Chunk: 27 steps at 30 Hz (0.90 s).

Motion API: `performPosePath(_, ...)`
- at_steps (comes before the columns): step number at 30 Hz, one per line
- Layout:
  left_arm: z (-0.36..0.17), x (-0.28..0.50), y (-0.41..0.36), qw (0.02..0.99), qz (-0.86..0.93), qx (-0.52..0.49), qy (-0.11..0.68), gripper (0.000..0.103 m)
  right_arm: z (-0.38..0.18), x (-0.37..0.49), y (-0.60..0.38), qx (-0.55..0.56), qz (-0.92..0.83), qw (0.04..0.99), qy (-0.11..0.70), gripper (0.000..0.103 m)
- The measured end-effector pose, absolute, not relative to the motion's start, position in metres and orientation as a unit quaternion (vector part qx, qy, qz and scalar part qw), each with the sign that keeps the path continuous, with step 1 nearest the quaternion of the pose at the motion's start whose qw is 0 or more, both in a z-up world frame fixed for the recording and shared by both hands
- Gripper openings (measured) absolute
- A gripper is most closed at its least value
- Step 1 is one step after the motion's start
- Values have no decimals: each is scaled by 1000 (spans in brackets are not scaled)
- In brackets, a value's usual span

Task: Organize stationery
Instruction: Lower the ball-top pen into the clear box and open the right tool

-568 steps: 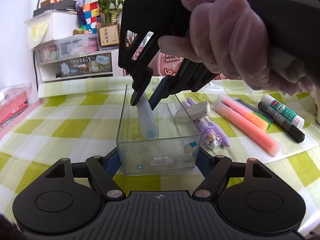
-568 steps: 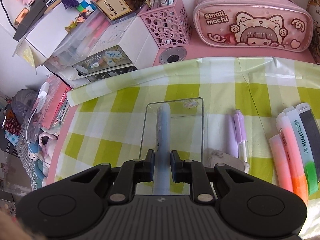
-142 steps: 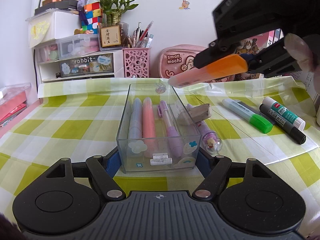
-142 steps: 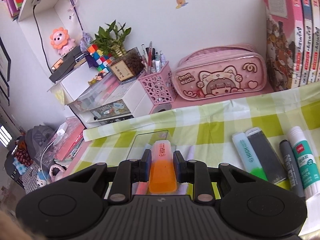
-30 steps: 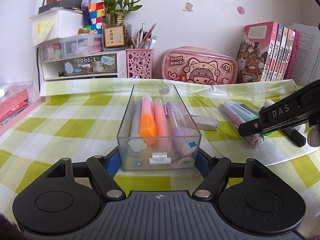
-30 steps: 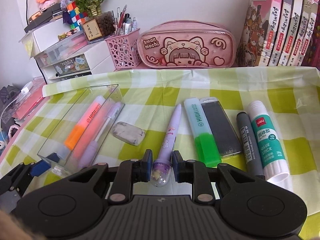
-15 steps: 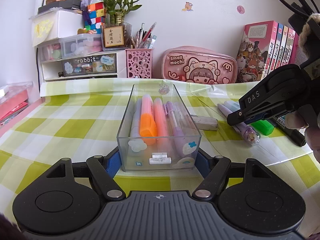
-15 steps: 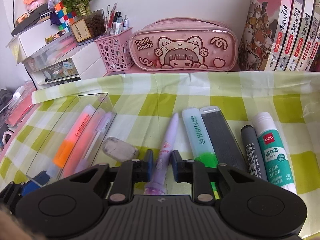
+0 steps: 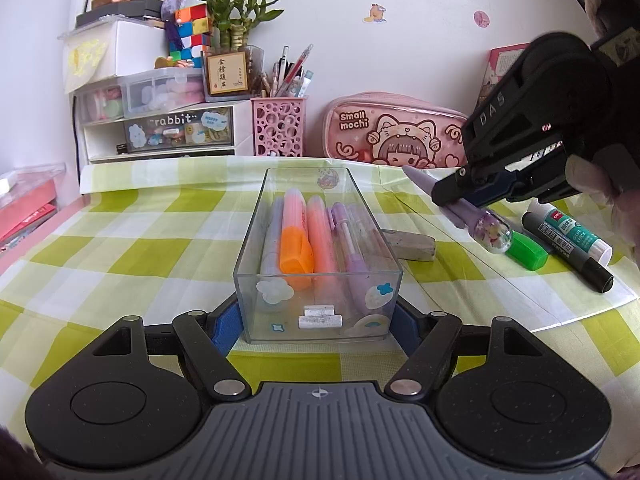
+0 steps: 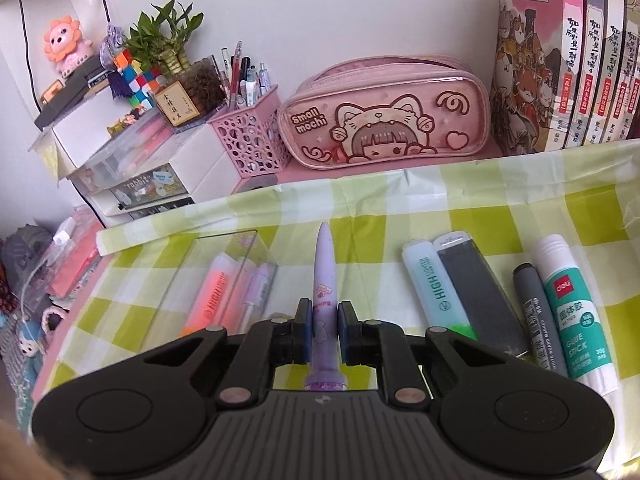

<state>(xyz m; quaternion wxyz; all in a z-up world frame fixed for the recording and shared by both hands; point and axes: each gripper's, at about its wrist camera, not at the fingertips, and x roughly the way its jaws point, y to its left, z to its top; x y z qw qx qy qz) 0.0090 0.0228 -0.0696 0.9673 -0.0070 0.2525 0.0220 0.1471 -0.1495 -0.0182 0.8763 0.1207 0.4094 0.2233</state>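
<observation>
- The purple pen (image 10: pixel 325 300) is being clamped by the right gripper (image 10: pixel 324 330), lifted clear of the tablecloth (image 9: pixel 120 248), right of the clear box (image 9: pixel 316 264).
- The box's near end is being gripped by the left gripper (image 9: pixel 318 320).
- Advised: the pen is being best aligned lengthwise with the box before lowering.

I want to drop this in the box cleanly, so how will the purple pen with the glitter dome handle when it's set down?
The purple pen looks rigid: it stays straight though the right gripper clamps only mid-barrel. Its round, tapered body will probably roll on the checked cloth, less so wedged among markers in the clear box. The bulbous dome end seems heavier, so it may tip that way.
</observation>
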Motion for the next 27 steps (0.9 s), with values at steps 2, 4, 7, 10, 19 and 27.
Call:
performPosePath(2, -70, 9, 23, 967, 22, -7, 253, 73, -15, 148, -145, 156, 246, 860, 418, 26)
performPosePath(4, -69, 9, 23, 967, 22, -7, 253, 73, -12, 149, -138, 176, 261, 849, 424, 26)
performPosePath(7, -69, 9, 23, 967, 22, -7, 253, 73, -12, 151, -124, 190, 267, 837, 439, 26)
performPosePath(10, -69, 9, 23, 967, 22, -7, 252, 73, -14, 156, -111, 186, 254, 836, 449, 26)
performPosePath(19, -69, 9, 22, 967, 22, -6, 253, 73, -14, 165, -97, 186, 226, 842, 454, 26)
performPosePath(27, -69, 9, 22, 967, 22, -6, 252, 73, -15, 165, -95, 175, 223, 845, 453, 29)
